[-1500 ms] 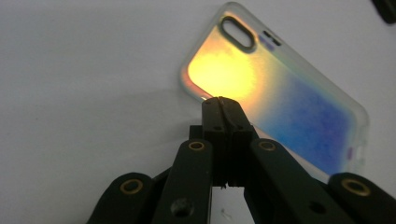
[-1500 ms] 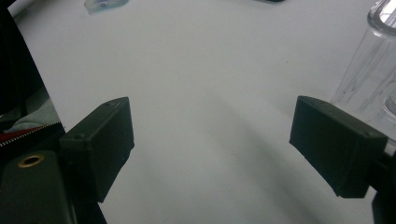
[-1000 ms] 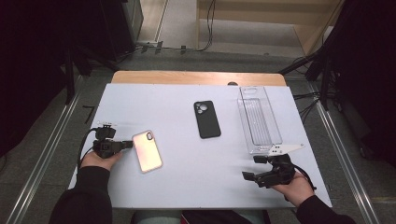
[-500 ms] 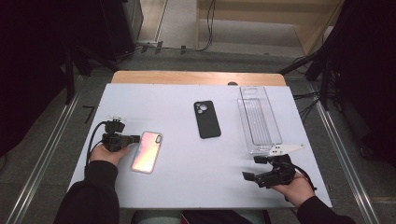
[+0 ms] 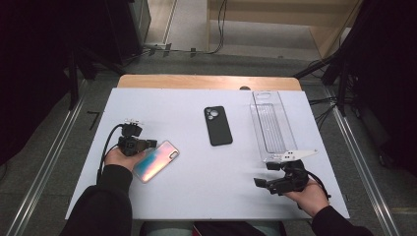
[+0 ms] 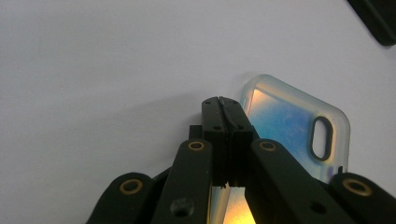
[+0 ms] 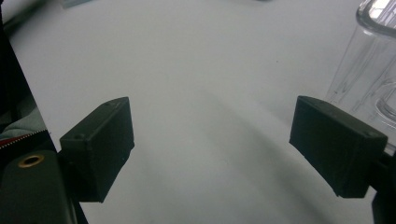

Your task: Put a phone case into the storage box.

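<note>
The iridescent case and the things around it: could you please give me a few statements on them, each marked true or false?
1. The left gripper is shut on the edge of the iridescent case. True.
2. The right gripper holds the black phone. False: its jaws stand open with nothing between them, and the phone lies apart at mid-table.
3. The clear tray lies on the table to the right of the black phone. True.
4. The iridescent case lies inside the clear tray. False: it is at the table's left side, far from the tray.
5. The black phone lies with its camera side up. True.
</note>
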`<state>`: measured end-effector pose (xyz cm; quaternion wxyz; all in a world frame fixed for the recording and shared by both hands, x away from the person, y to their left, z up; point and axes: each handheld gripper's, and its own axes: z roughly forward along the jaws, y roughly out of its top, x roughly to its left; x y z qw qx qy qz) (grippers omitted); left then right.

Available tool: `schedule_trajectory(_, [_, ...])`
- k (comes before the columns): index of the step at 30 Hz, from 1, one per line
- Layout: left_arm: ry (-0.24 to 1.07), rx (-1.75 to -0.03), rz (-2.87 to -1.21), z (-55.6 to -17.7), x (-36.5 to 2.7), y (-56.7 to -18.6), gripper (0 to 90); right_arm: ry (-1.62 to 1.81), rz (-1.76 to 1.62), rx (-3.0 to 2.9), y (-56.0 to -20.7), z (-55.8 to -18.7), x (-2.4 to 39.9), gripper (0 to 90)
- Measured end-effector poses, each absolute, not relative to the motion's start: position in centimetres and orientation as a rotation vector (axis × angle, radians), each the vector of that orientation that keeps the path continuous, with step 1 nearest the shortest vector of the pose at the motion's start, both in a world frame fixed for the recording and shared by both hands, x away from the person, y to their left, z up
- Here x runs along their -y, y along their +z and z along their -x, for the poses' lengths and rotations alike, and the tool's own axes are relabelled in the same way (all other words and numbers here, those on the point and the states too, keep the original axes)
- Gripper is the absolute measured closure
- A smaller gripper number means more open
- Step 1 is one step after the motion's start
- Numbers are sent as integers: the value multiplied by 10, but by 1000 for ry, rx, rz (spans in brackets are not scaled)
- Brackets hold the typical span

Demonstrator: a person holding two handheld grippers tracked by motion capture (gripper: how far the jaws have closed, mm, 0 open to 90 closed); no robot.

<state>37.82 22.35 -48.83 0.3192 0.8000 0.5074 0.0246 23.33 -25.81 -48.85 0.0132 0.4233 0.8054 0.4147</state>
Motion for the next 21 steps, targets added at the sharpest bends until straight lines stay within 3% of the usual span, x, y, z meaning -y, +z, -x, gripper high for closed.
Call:
schedule_trajectory(6, [67,-1338,-2034,-377,-234,-481,826,1294,-1315,-2510,-488,-232,259,120])
schedule_trajectory(18, [42,-1151,-1995,-353,-232,-453,402,1325,-1297,-2499,-487,-232,258,119])
schedule_trajectory(21, [34,-1100,-2004,-344,-228,-447,377,1332,-1292,-2499,-486,-233,258,120])
